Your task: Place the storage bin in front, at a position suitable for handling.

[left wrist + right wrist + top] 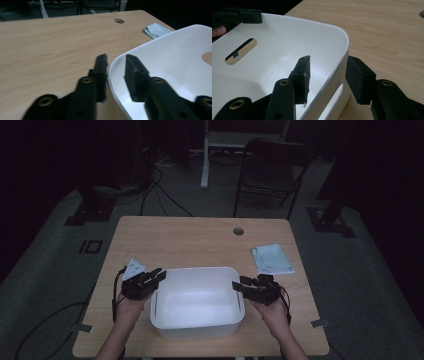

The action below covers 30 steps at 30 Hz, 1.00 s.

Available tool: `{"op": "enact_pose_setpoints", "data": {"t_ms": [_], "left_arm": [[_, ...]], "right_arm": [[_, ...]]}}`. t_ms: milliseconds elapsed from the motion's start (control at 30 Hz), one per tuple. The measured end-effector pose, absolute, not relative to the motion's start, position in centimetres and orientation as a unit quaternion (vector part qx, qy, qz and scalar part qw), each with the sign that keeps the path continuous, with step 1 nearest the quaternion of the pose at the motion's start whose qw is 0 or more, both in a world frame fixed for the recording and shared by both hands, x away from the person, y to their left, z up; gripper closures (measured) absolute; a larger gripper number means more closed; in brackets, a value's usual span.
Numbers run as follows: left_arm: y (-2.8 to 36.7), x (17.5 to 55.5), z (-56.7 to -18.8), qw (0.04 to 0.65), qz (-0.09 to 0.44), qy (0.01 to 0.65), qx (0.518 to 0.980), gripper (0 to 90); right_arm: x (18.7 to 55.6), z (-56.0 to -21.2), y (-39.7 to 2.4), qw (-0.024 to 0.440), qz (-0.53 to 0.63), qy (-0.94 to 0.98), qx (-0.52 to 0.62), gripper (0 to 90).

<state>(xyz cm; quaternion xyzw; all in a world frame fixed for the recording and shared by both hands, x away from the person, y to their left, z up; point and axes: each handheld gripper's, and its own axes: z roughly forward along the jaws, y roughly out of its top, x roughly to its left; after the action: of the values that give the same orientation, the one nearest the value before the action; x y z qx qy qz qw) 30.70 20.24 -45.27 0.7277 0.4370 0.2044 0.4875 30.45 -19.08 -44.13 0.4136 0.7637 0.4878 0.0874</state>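
Tub: a white plastic tub (197, 302) sits at the near edge of the tabletop (200, 240), centred between the hands.
Left gripper (156, 276): jaws straddle the tub's left wall near its far corner, one inside and one outside; a thin gap shows, so they are not yet pressing.
Right gripper (237, 286): jaws straddle the right wall above its handle slot (334, 98), standing wider, both clear of the plastic.
Step in hand: judged as taking the tub by both side walls.
Doing it well: seat each rim deep between the pads, close both sides together and evenly, keep the tub level so the thin wall does not flex or slip.
Nearby: a folded pale cloth (271, 259) lies near the right edge; a cable hole (238, 231) sits toward the far edge.
In the way: nothing blocks either hand; the cloth matters only if the tub goes rightward.
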Motion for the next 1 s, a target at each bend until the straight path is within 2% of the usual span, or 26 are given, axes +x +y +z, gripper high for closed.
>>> {"op": "enact_pose_setpoints", "data": {"t_ms": [67,567,1000], "left_arm": [[20.3,30.9,-45.3,0.49,0.201,0.438,0.727,76.7],[20.3,29.8,-45.4,0.477,0.221,0.432,0.733,80.1],[20.3,27.8,-45.6,0.455,0.247,0.446,0.73,79.9]], "right_arm": [[30.1,-44.2,-19.0,0.09,0.484,0.765,0.414,57.3],[31.0,-44.3,-18.6,0.101,0.475,0.757,0.437,71.1],[32.7,-44.1,-17.8,0.094,0.471,0.757,0.443,76.4]]}}
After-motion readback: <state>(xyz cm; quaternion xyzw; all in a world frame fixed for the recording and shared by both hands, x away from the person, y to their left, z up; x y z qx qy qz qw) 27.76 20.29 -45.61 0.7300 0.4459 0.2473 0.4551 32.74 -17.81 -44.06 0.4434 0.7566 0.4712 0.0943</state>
